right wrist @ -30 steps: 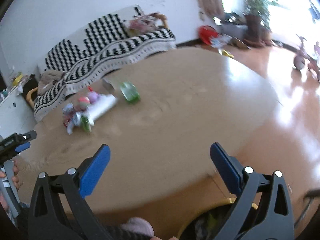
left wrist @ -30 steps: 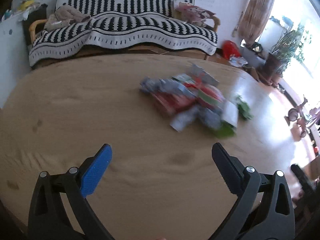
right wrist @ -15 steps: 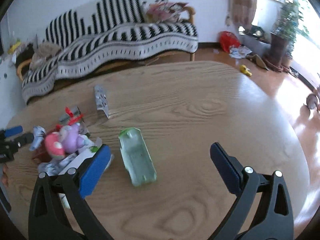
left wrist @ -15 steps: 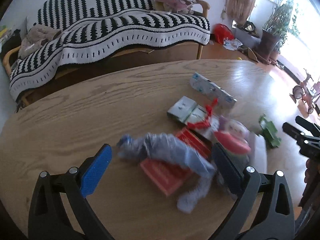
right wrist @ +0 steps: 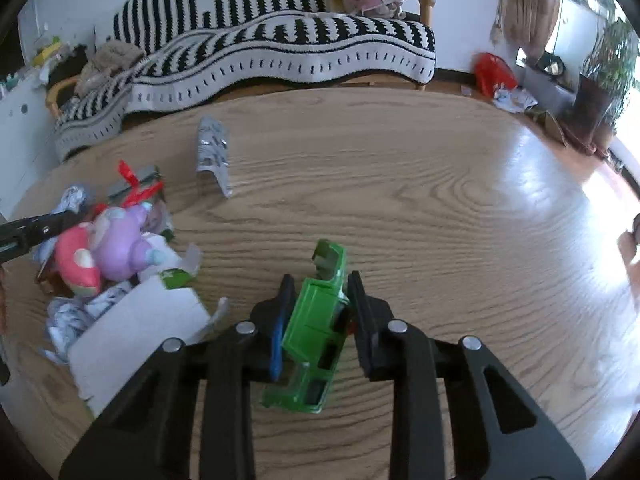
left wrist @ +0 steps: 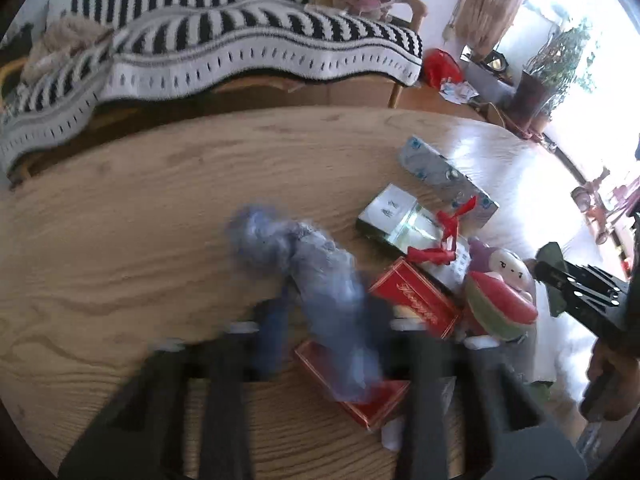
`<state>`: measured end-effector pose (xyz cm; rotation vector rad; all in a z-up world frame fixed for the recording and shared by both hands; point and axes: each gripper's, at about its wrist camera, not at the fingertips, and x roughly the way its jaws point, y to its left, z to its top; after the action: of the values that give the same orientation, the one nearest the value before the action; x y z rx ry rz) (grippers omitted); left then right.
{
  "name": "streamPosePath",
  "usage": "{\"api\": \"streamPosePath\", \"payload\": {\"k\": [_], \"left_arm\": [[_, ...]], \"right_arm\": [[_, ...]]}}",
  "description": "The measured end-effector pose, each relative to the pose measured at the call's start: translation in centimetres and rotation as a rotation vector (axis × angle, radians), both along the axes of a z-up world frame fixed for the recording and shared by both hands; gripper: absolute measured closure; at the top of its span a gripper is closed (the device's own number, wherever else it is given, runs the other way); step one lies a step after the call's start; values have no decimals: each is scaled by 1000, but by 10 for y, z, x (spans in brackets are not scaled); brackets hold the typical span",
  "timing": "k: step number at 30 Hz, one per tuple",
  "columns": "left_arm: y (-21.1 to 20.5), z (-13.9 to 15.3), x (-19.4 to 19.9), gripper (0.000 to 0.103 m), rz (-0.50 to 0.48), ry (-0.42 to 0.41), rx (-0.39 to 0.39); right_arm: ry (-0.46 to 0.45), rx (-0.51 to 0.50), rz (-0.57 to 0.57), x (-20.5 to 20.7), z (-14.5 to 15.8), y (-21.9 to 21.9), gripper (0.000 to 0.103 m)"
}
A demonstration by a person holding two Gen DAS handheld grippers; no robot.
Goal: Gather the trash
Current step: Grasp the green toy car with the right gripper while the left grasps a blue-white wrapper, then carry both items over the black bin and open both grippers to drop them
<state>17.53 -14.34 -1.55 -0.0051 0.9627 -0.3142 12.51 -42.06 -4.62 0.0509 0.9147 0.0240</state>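
Observation:
In the left wrist view a crumpled grey-blue wrapper lies across red boxes in a pile of litter. My left gripper, blurred, is closing with that wrapper between its fingers. In the right wrist view a clear green plastic tray sits on the wooden table. My right gripper is closing on it, and both pads touch its sides. The right gripper also shows at the right edge of the left wrist view.
The pile also holds a pink and purple plush toy, a white carton, a pale box with red ribbon and a silver wrapper. A striped sofa stands behind the table. Bare wood lies to the right.
Both grippers moved forward over the table and down to the litter. Their jaws went from wide open to nearly closed, the left around the grey-blue wrapper, the right around the green tray.

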Motion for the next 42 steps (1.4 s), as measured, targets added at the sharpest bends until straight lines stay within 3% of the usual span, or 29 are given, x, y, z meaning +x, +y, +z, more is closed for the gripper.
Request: {"api": "streamPosePath", "payload": {"k": [10, 27, 36, 42], "left_arm": [[5, 21, -13, 83, 1, -37, -10], [0, 60, -54, 83, 6, -103, 21], [-24, 102, -117, 83, -60, -161, -5], [-65, 123, -182, 83, -160, -176, -65]], "right_arm": [[-53, 16, -52, -25, 15, -11, 76], [-101, 25, -40, -60, 52, -1, 76], [-177, 21, -56, -124, 101, -7, 76], [-225, 22, -102, -202, 130, -26, 76]]}}
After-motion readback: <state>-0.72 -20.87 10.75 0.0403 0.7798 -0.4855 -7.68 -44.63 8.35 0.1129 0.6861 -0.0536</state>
